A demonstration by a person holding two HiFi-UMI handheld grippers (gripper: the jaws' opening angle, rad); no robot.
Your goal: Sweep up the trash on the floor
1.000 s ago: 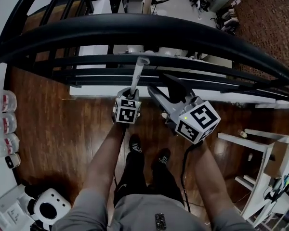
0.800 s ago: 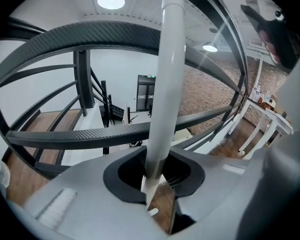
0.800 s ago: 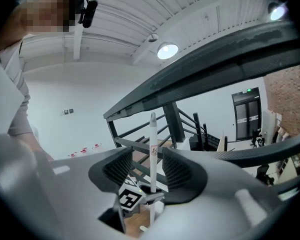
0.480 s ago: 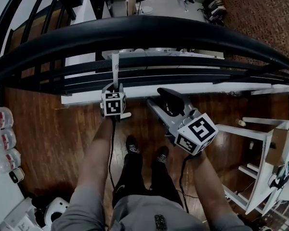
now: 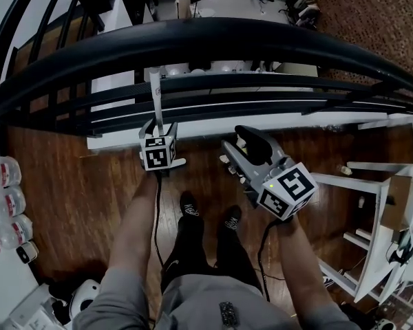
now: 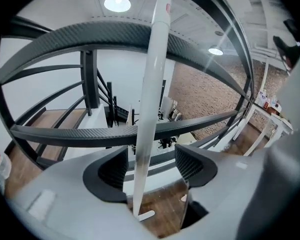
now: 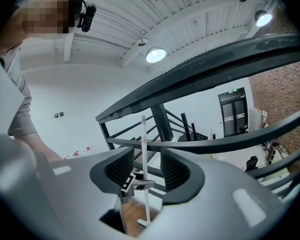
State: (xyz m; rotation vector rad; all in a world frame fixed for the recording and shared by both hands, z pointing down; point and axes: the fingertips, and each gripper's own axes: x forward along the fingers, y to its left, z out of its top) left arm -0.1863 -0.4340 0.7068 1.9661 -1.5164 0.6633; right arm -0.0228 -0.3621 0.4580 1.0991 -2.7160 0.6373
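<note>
Two tools work beside the black curved railing point(image 5: 227, 36). The left tool point(image 5: 156, 128) has just been opening and is released, its ribbed dark pads loose around a slim, smooth white pole point(image 5: 154, 91) that stands upright on a small foot, probably parked there. The right tool point(image 5: 242, 146), whose jaws have just been closing slightly, is unclenched and empty, and is aimed at the pole. No trash shows on the glossy wooden floor point(image 5: 76, 184).

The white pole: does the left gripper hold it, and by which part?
No: the jaws of the left gripper have just been opening; the white pole stands between them, not clamped.
</note>
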